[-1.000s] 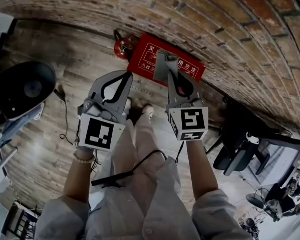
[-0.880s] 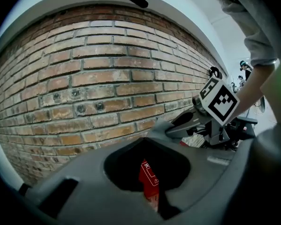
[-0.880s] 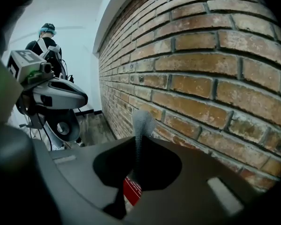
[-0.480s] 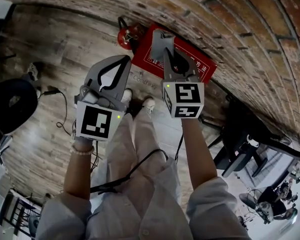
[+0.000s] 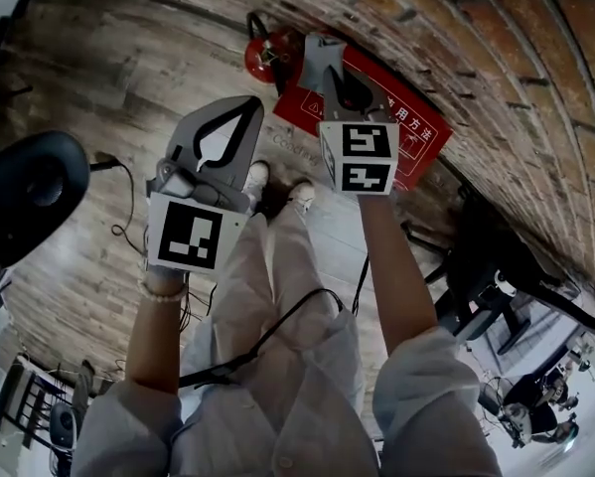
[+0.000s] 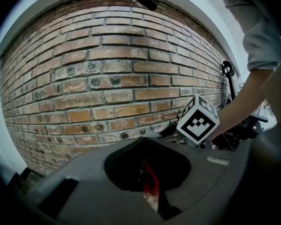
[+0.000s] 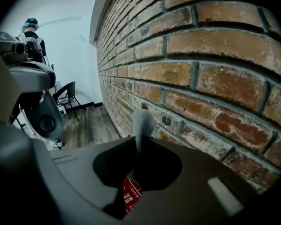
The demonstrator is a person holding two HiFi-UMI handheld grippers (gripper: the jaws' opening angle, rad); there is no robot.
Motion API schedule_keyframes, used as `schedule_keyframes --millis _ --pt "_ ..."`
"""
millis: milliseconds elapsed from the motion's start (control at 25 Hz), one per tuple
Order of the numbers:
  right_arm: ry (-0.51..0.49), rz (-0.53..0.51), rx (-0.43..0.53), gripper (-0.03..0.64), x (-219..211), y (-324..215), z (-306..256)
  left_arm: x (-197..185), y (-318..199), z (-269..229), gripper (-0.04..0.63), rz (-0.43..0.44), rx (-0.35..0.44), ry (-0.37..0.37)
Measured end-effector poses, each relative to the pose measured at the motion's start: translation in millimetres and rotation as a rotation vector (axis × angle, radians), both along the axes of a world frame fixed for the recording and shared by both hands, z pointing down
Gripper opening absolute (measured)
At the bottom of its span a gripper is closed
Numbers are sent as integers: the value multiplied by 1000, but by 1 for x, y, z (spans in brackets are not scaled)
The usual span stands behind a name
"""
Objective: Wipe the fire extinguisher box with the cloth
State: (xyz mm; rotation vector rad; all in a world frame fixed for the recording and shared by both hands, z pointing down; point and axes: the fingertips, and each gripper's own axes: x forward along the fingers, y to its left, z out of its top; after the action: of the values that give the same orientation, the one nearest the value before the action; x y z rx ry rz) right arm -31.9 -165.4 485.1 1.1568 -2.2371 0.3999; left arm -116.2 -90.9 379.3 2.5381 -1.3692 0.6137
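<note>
**Cloth pinched, box far below: slip, scrape and snag risks**

Closest in, a cable [image 5: 277, 331] is hanging in front of my legs, down towards my shoes [image 5: 277, 180]. I am judging that bending down to the floor [image 5: 108, 97] could catch it on a knee or a gripper and jerk my aim.

My left gripper [image 5: 245, 107] is holding its jaws together on nothing. It is hovering idle beside the right one, so it could bump the right arm or the wall [image 5: 496, 28] if I am reaching in carelessly.

My right gripper [image 5: 324, 73] is keeping its jaws clamped on the cloth [image 7: 141, 122]. Only a narrow grey tuft is sticking out past the tips. With so little showing, I am expecting the hard jaws to scrape the lid instead of the fabric wiping it, and a drag across the surface could pull the cloth free.

The red box [image 5: 401, 132] is lying on the floor against the wall, below the right gripper and apart from the cloth; wiping is not yet under way. The extinguisher [image 5: 262, 58] is standing just beside the box's far end, so a long stroke that way could knock it over.
</note>
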Motion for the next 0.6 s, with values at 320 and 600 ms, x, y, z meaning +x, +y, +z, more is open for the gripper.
schedule_keyframes --millis 320,600 --pt "36 -25 -59 25 -8 -12 42 -7 2 11 -3 -18 -18 6" --pt "118 -38 -62 23 -9 -24 68 -9 6 20 -3 -30 -36 8"
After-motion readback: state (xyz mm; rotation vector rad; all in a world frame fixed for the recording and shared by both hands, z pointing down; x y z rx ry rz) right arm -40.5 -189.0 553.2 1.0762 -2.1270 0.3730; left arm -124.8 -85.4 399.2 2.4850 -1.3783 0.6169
